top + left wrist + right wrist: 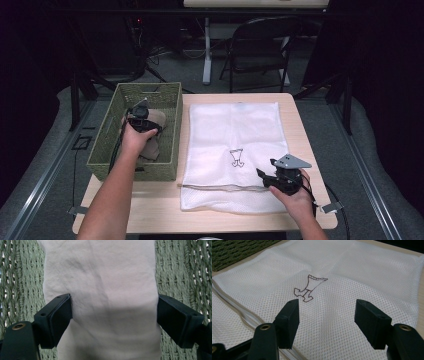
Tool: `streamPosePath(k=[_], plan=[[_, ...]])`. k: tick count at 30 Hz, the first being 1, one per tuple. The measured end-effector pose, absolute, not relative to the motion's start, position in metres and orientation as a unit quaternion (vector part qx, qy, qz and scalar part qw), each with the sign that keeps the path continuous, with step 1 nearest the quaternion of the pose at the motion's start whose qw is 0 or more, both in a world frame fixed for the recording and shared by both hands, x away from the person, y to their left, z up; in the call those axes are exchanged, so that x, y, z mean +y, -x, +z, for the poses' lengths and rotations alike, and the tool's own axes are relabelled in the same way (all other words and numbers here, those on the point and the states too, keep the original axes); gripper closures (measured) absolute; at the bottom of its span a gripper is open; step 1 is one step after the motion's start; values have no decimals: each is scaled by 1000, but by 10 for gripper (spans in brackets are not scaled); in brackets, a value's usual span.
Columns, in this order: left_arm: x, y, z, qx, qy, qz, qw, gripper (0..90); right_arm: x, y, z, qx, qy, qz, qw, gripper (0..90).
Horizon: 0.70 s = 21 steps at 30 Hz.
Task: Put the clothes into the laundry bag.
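1. We see a green basket (169, 130) at the table's (310, 150) 9 o'clock side, holding a pale cloth (156, 120).
2. The left claw (141, 114) reaches down into the basket; its jaws stand apart on either side of the cloth (102, 290), about at its edges.
3. A white mesh bag (235, 130) lies flat at the centre, beside the basket, with a small dark emblem (308, 288).
4. The right claw (265, 176) hovers at the bag's 5 o'clock corner, jaws apart, clamping nothing.
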<state>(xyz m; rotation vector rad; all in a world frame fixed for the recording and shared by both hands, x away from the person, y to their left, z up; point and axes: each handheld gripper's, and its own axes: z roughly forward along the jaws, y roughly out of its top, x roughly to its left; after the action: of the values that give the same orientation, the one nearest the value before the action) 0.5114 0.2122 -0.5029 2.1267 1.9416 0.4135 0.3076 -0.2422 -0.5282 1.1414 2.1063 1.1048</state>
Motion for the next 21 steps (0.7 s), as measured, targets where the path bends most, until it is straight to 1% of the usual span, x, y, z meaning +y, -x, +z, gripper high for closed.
streamPosePath(k=[4, 11, 16, 21], plan=[[216, -514, -505, 670, -720, 133, 121, 146, -242, -308, -528, 773, -420, 407, 249, 361], [220, -518, -512, 673, -721, 117, 115, 95, -242, -307, -528, 773, -419, 405, 249, 359], [219, -520, -516, 668, -727, 121, 101, 73, -242, -307, -528, 772, -420, 406, 249, 358], [221, -521, -519, 674, -723, 120, 93, 51, -241, -307, -528, 773, -419, 406, 249, 356]])
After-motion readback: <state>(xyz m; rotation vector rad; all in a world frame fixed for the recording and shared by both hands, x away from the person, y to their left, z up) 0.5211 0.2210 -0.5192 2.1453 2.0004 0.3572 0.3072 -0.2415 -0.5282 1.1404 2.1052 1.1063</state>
